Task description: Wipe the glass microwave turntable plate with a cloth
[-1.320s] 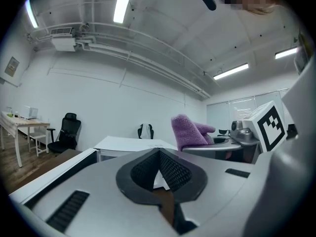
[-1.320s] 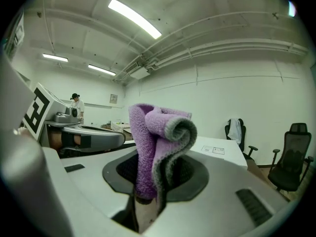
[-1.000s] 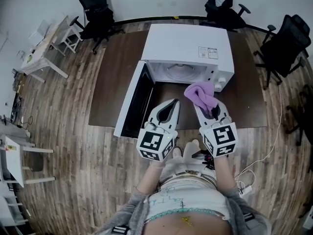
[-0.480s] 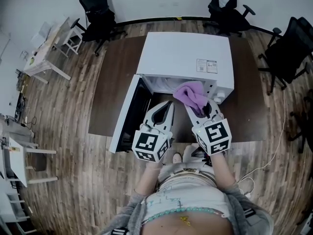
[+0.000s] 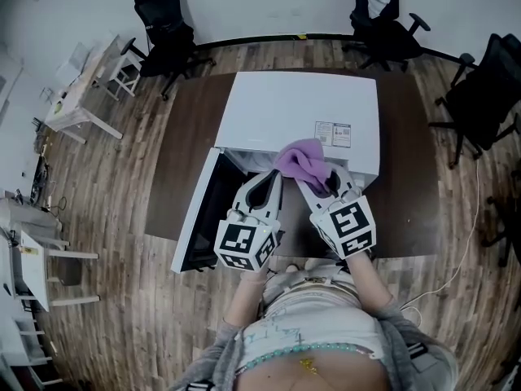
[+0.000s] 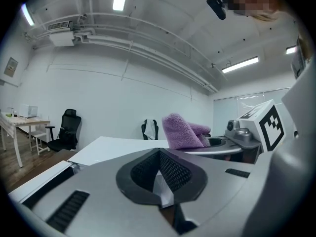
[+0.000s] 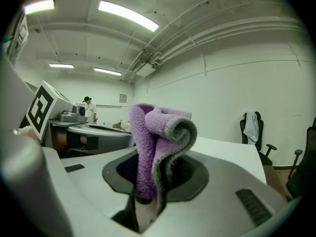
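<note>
A wooden plank floor [image 5: 122, 243] fills the head view, with a dark brown table [image 5: 183, 137] at its middle. On the table stands a white microwave [image 5: 293, 108], its door [image 5: 195, 218] swung open to the left. From above, the microwave's top hides the cavity, so the turntable plate cannot be made out. 3 black office chairs stand along the far wall, 1 at the left [image 5: 167, 23], 1 behind the microwave [image 5: 378, 15] and 1 at the right [image 5: 488, 88].

The left gripper [image 5: 270, 182] [image 6: 159, 154] points at the open front with its jaws closed together and nothing between them. Just beside it, the right gripper [image 5: 326, 182] [image 7: 153, 172] clamps a folded purple cloth [image 5: 301, 160] [image 7: 158, 142], which sticks up over the microwave's front edge.

Each gripper carries a cube printed with black-and-white square markers. A small label [image 5: 332, 134] sits on the microwave's top near the right front corner; its print is too small to read.
</note>
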Available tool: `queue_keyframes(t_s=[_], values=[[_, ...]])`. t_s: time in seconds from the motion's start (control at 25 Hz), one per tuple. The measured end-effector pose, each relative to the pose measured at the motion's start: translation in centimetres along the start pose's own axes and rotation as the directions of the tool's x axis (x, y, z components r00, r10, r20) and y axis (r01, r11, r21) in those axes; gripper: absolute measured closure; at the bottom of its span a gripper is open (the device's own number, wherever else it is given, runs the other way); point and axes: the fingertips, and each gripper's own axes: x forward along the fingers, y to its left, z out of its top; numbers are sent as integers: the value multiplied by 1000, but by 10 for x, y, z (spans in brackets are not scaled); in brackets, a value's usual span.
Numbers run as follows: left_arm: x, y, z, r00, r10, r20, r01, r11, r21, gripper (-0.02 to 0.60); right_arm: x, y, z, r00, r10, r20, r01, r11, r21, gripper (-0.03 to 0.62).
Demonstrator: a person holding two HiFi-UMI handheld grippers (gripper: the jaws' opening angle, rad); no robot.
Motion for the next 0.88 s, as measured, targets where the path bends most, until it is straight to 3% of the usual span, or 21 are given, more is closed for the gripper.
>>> queue_keyframes(t_s=[0.36,0.6,0.88], values=[[20,3,-10,999,19,-27,-19,1000,-13,571,-1,-17,-10,1000,4,7,-4,999,42,479],[44,-5,-10,994,-97,-55,99,995,32,571,-6,-40,-18,992,-124,-1,124,990,73,478],[64,-6,-16,963,-252,-92,258,964,61,571,-7,-59,-23,957,-290,-24,291,951,107,477]])
